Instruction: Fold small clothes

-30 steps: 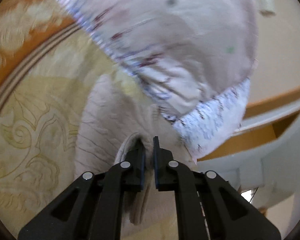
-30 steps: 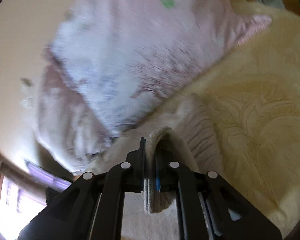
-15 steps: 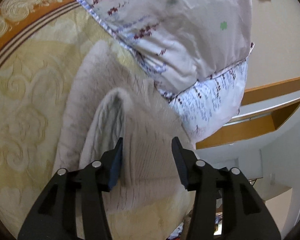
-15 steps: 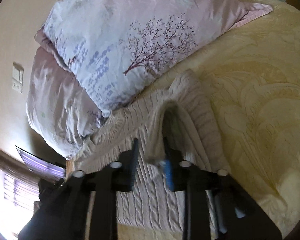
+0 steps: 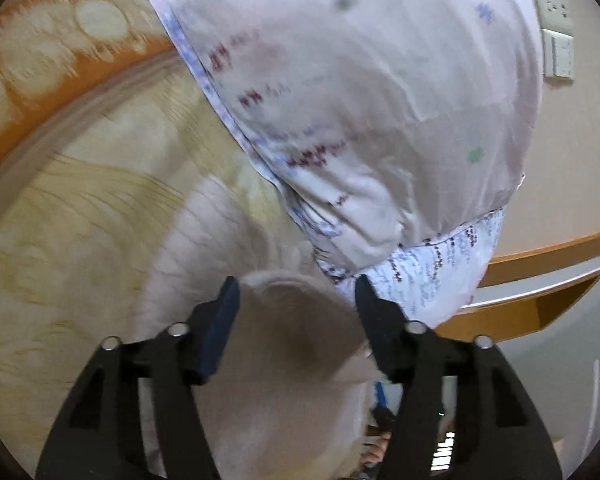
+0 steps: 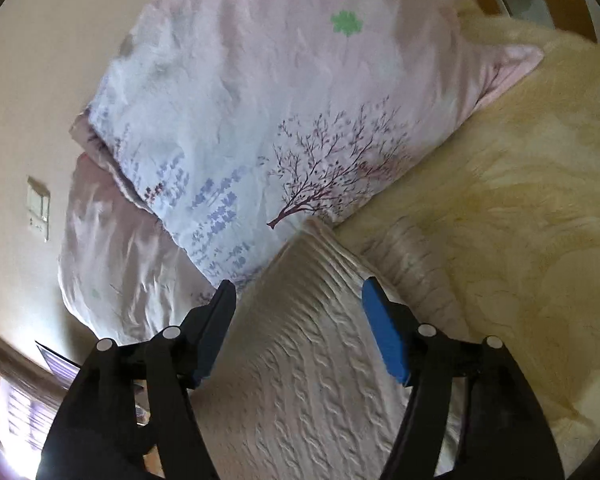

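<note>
A pale pink cable-knit sweater (image 6: 312,344) lies folded on the yellow bedspread (image 6: 520,208), its far edge against the pillows. In the left wrist view it (image 5: 284,344) shows as a rounded fold between the fingers. My left gripper (image 5: 296,300) is open, its jaws apart on either side of the fold and gripping nothing. My right gripper (image 6: 298,304) is open just above the knit, empty.
Two floral pillows (image 6: 284,120) lean against the wall just beyond the sweater; they also show in the left wrist view (image 5: 380,112). An orange patterned border (image 5: 60,60) runs along the bedspread. A wall switch (image 5: 556,28) and a wooden headboard ledge (image 5: 540,272) are at the right.
Both grippers opened and let go of the sweater's folded edge, which now lies on the garment. Both jaws have spread wider in the last half second.
</note>
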`<state>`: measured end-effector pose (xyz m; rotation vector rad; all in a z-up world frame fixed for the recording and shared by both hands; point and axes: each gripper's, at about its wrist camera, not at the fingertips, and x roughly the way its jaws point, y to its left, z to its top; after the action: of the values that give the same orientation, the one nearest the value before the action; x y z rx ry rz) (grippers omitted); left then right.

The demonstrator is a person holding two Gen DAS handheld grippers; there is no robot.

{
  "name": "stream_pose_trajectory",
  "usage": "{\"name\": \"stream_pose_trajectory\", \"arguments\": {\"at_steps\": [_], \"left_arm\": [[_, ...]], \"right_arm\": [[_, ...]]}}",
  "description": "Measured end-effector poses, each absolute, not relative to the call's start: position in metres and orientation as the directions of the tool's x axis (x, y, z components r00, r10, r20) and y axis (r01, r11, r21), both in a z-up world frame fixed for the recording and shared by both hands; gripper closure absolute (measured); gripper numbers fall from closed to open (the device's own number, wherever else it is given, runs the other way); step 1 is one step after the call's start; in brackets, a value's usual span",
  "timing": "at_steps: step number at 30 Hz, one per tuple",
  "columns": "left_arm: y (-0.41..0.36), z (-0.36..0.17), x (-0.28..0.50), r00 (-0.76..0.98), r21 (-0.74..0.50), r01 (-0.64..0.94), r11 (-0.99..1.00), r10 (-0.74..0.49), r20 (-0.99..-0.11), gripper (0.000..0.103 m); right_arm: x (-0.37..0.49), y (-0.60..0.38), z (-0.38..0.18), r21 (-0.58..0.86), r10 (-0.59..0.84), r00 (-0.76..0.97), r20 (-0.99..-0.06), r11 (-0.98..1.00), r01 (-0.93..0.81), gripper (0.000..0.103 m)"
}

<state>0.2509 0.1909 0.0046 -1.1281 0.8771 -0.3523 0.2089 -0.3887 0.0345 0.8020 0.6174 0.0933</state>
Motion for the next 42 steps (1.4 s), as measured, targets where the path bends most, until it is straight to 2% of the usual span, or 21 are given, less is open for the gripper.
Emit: {"name": "stream_pose_trajectory", "arguments": {"at_steps": [3,4,8,17,20,23,25,27,29,32,42], "left_arm": [[0.201,0.004,0.239,0.612,-0.861,-0.179,0.475,-0.631,-0.476,0.042],[0.203,0.004,0.235,0.605,-0.848,-0.176,0.5,-0.624,-0.494,0.042],[0.198,0.01,0.218,0.585,-0.76,-0.117,0.639,-0.574,-0.573,0.042],[0.16,0.025,0.199,0.567,-0.601,0.041,0.798,-0.514,-0.644,0.042],[0.15,0.022,0.198,0.552,-0.545,0.049,0.837,-0.478,-0.683,0.043],[0.146,0.018,0.197,0.538,-0.531,0.053,0.846,-0.472,-0.699,0.05],[0.144,0.016,0.196,0.529,-0.523,0.056,0.851,-0.47,-0.707,0.058],[0.143,0.012,0.197,0.513,-0.518,0.056,0.853,-0.47,-0.718,0.071],[0.144,0.009,0.197,0.51,-0.512,0.048,0.858,-0.462,-0.726,0.08],[0.149,0.007,0.198,0.503,-0.532,0.033,0.846,-0.474,-0.723,0.089],[0.156,0.003,0.192,0.5,-0.564,0.032,0.825,-0.501,-0.706,0.092]], "right_arm": [[0.191,-0.397,0.034,0.642,0.251,0.818,-0.517,0.746,0.177,0.037],[0.186,-0.399,0.033,0.625,0.239,0.815,-0.527,0.759,0.182,0.043],[0.169,-0.402,0.029,0.549,0.194,0.794,-0.577,0.811,0.201,0.05],[0.154,-0.383,0.02,0.433,0.183,0.756,-0.629,0.889,0.145,0.057],[0.155,-0.38,0.011,0.403,0.178,0.73,-0.66,0.904,0.144,0.065],[0.156,-0.376,0.006,0.356,0.142,0.725,-0.674,0.922,0.15,0.077],[0.153,-0.374,0.008,0.339,0.139,0.728,-0.671,0.931,0.136,0.091],[0.15,-0.373,0.01,0.339,0.143,0.733,-0.665,0.932,0.126,0.093],[0.144,-0.371,0.013,0.329,0.135,0.741,-0.658,0.936,0.122,0.094],[0.132,-0.372,0.017,0.342,0.129,0.753,-0.645,0.93,0.133,0.095],[0.115,-0.367,0.008,0.29,0.059,0.705,-0.707,0.933,0.213,0.095]]}}
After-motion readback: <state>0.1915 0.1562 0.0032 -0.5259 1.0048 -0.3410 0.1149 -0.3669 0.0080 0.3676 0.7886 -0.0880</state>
